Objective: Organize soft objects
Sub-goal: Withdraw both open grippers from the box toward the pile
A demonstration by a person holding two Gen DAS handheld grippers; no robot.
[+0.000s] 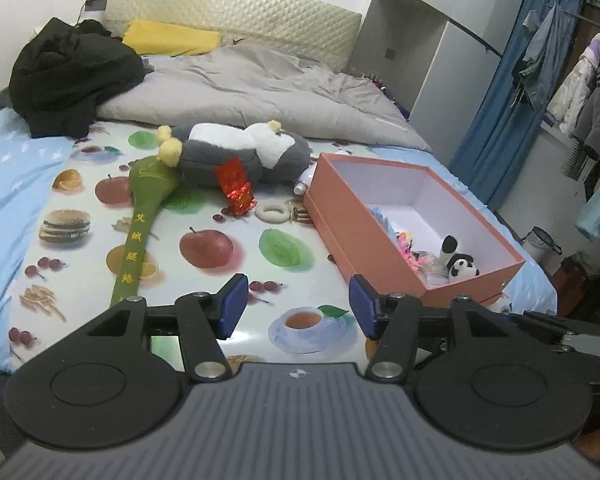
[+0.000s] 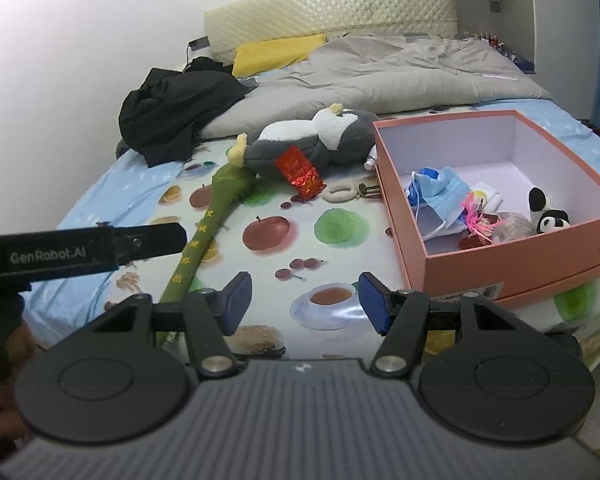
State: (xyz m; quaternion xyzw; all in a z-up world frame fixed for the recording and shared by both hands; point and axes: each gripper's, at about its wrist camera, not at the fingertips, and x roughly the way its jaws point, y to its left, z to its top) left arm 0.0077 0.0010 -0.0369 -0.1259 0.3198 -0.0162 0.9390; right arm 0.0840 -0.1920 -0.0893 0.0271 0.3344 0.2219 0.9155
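Bedroom; fruit-print cloth over bed, pink box on it; both grippers' fingers released, grasping nothing.

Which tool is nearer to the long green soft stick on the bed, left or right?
Left. The left tool is open just right of the green stick's lower end. The right tool, also open, hangs farther right, toward the pink box.
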